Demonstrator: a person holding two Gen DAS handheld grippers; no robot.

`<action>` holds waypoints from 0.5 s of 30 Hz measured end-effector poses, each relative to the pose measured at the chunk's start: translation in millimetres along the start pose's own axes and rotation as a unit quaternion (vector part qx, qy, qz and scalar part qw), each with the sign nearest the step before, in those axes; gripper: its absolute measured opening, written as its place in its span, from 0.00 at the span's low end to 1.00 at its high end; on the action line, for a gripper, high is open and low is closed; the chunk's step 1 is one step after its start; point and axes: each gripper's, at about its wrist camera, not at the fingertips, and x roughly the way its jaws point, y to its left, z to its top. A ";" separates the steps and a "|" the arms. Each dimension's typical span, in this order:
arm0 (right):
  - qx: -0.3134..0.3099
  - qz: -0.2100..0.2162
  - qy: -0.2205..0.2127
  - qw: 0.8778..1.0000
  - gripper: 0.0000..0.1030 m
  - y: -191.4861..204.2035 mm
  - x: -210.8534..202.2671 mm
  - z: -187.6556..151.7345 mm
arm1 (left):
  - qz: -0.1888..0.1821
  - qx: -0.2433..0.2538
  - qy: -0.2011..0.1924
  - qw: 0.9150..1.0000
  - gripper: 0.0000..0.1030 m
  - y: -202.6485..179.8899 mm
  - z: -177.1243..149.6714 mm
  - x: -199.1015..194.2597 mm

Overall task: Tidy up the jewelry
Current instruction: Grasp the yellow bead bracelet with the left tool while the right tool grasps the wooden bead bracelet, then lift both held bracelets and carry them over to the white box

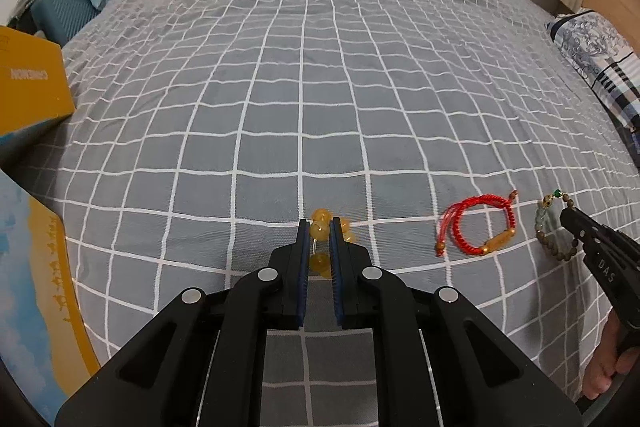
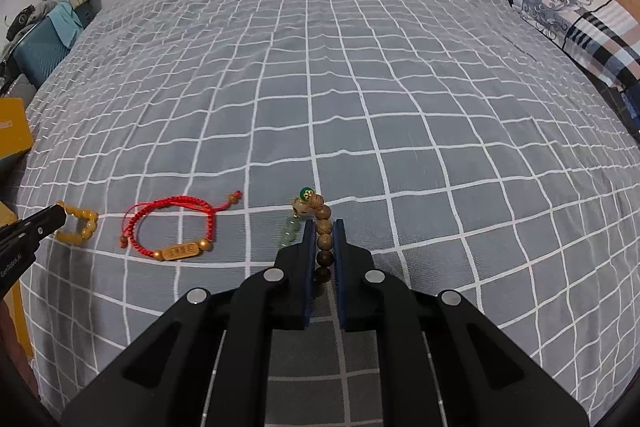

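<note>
Ahead of you the grey checked bedspread [image 1: 304, 75] lies bare all the way to the far wall, so either gripper can pass forward freely. On the near left, the yellow box [image 1: 32, 91] and the blue-and-yellow board [image 1: 36, 279] beside it close off that edge, and at the far right the patterned pillow [image 2: 580, 23] blocks the way. Between your two grippers the red cord bracelet [image 1: 478, 227] lies flat on the cover, just beside the wooden bead bracelet [image 2: 323, 239] on the right and a little apart from the amber bead bracelet [image 1: 322, 227] on the left.
</note>
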 end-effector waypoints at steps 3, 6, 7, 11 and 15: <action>-0.002 0.003 -0.004 1.000 0.07 1.3 -5.5 -0.4 | -0.001 0.000 -0.006 1.000 0.09 -1.9 0.8 -7.3; -0.004 0.005 -0.009 1.000 0.07 2.4 -11.8 -0.2 | -0.004 0.001 -0.011 1.000 0.09 -3.7 -0.4 -13.3; -0.005 0.005 -0.011 1.000 0.07 2.6 -14.1 -0.3 | -0.005 0.001 -0.012 1.000 0.09 -3.9 -0.7 -14.9; -0.009 0.005 -0.017 1.000 0.07 4.6 -21.3 -1.1 | -0.008 0.001 -0.018 1.000 0.09 -3.7 -1.6 -22.0; -0.010 0.003 -0.021 1.000 0.07 6.9 -27.3 -1.2 | -0.010 0.000 -0.026 1.000 0.09 -3.5 -2.2 -30.8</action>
